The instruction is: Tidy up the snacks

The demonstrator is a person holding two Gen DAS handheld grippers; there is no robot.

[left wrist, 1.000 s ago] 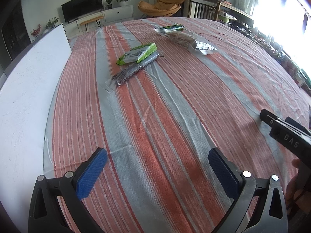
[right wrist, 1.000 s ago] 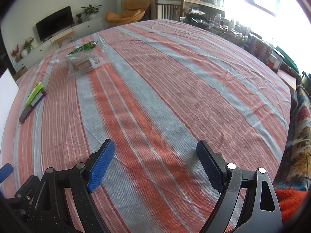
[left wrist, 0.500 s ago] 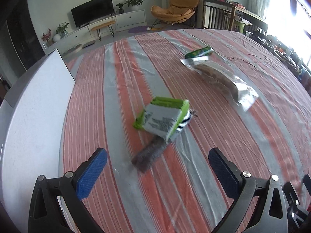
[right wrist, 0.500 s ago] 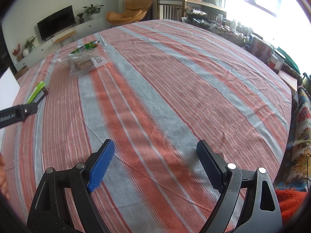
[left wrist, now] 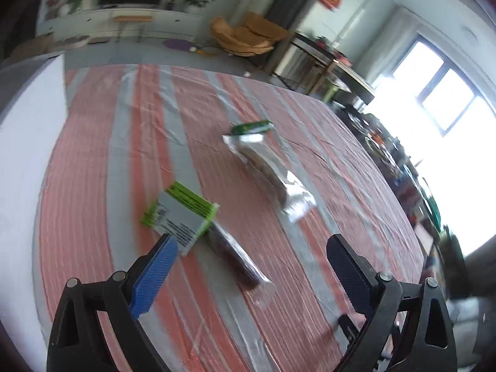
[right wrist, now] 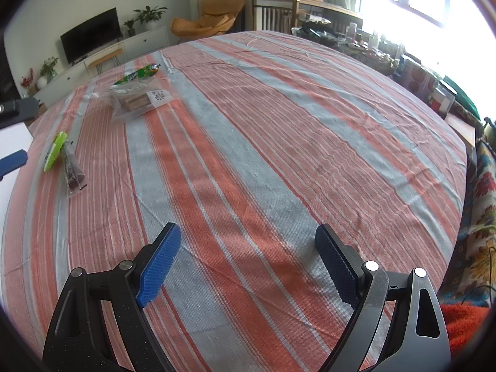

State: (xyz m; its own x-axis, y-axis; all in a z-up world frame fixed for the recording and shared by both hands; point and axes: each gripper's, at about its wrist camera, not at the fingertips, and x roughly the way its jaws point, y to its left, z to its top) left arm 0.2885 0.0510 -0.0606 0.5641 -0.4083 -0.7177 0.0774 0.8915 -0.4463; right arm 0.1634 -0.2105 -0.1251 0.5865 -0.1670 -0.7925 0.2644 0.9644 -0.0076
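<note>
My left gripper (left wrist: pixel 251 266) is open and hovers just short of a green-and-white snack packet (left wrist: pixel 179 214) that overlaps a dark snack bar in clear wrap (left wrist: pixel 235 257); both lie between its fingers' lines. Farther back lie a clear bag of biscuits (left wrist: pixel 269 170) and a green sausage stick (left wrist: pixel 251 127). My right gripper (right wrist: pixel 245 266) is open and empty above bare cloth. The right wrist view shows the green packet (right wrist: pixel 55 150), the dark bar (right wrist: pixel 72 170), the biscuit bag (right wrist: pixel 139 100) and the green stick (right wrist: pixel 138 75) at the far left.
A striped red and grey tablecloth (right wrist: pixel 279 142) covers the table. A white board (left wrist: pixel 21 142) runs along its left edge. Cluttered boxes and jars (right wrist: pixel 427 83) stand beyond the right edge. The left gripper's blue fingertip (right wrist: pixel 12 159) shows at the right wrist view's left border.
My left gripper has moved forward and turned toward the green packet and dark bar, which now lie close between its fingers. The right gripper has stayed still.
</note>
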